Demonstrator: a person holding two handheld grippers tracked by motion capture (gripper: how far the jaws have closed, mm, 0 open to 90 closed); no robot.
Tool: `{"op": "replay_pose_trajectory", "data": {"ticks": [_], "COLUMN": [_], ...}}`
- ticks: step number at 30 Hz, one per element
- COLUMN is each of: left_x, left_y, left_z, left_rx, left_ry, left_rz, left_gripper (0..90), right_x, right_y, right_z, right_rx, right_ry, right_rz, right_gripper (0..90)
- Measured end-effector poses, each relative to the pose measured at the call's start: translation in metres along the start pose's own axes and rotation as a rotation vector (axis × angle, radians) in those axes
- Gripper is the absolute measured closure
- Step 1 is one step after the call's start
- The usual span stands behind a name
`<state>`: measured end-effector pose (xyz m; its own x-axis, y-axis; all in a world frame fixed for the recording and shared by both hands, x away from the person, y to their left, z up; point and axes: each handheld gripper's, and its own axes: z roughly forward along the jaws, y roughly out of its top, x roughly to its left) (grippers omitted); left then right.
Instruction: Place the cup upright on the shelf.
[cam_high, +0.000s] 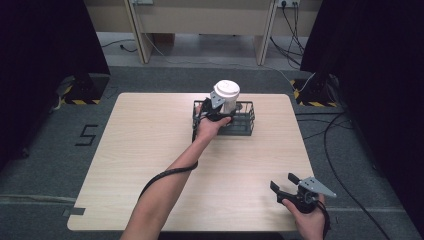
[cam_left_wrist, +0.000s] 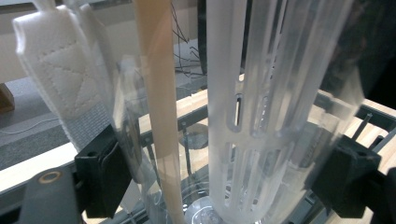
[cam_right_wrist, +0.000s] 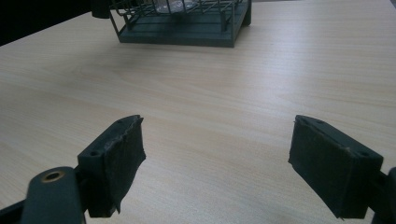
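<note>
**Bottle held over the wire basket**

Left gripper (cam_high: 223, 111) clamped on a clear plastic bottle (cam_high: 227, 97) with a white lid, upright, right over the dark wire basket (cam_high: 246, 121) at the far middle of the worktop (cam_high: 150, 165). Gripped low on the body, probably to keep the bottle vertical and let the base pass between the basket's walls. In the left gripper view, ribbed clear bottle (cam_left_wrist: 261, 112) pressed between both black pads, basket bars just beneath; base touching the basket floor or not, impossible to tell. Right gripper (cam_high: 287, 186) spread wide and holding nothing, parked near the front right edge, well apart from the basket, likely to stay out of the way.
</note>
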<state>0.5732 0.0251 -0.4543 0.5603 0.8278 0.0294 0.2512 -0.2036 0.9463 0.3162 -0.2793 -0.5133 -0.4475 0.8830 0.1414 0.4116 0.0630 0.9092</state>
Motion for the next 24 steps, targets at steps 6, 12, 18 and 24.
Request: {"op": "replay_pose_trajectory", "data": {"ticks": [6,12,18,24], "left_x": [-0.001,0.000,0.001,0.001], "left_y": [-0.002,-0.003,-0.006,-0.005], "left_z": [-0.003,-0.008,-0.015,-0.022], "left_rx": [-0.010,-0.013,-0.020,-0.029], "left_ry": [0.009,0.012,0.014,0.015], "left_rz": [0.005,0.020,0.030,0.037], "left_gripper": [15.8,14.5,14.5,14.5], "right_x": [0.000,0.000,0.001,0.001], "right_y": [0.000,0.000,0.000,0.000], "right_z": [0.000,0.000,0.000,0.001], "right_rx": [0.000,0.001,0.002,0.004], "right_ry": [-0.001,-0.001,-0.002,-0.004], "right_rz": [-0.002,-0.002,-0.004,-0.004], "right_gripper": [18.4,18.4,18.4,18.4]}}
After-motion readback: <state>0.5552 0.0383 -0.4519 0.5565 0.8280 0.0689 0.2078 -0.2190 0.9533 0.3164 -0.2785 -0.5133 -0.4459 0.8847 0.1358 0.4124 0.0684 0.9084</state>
